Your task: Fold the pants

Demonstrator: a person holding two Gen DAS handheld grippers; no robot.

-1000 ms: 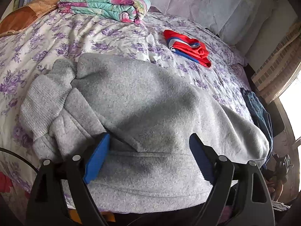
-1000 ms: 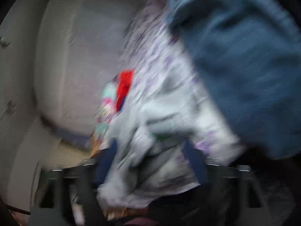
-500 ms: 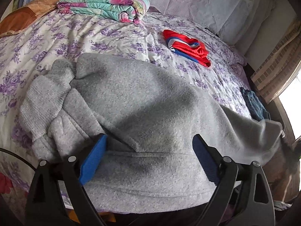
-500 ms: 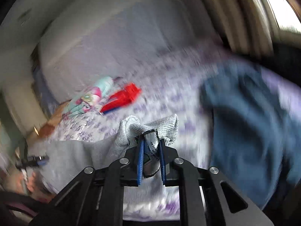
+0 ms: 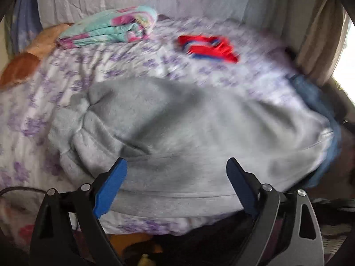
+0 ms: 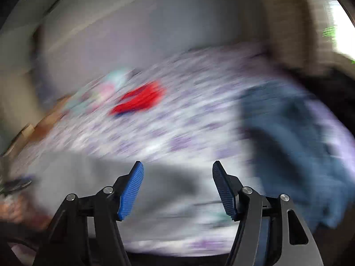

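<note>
Lying folded over on the near part of the floral bedsheet, one pair of grey fleece pants shows a ribbed cuff at left and a doubled fold at right. No writing is readable. Farther off sit one folded quilt, one red garment, and one blue garment. Left gripper and right gripper are both spread wide, grasping nothing.

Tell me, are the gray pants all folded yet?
Partly. The fuzzy gray pants lie doubled over on the purple-flowered bedsheet, so one fold looks done. Both the left tongs and the right tongs are open, holding nothing. Another fold probably remains.
</note>
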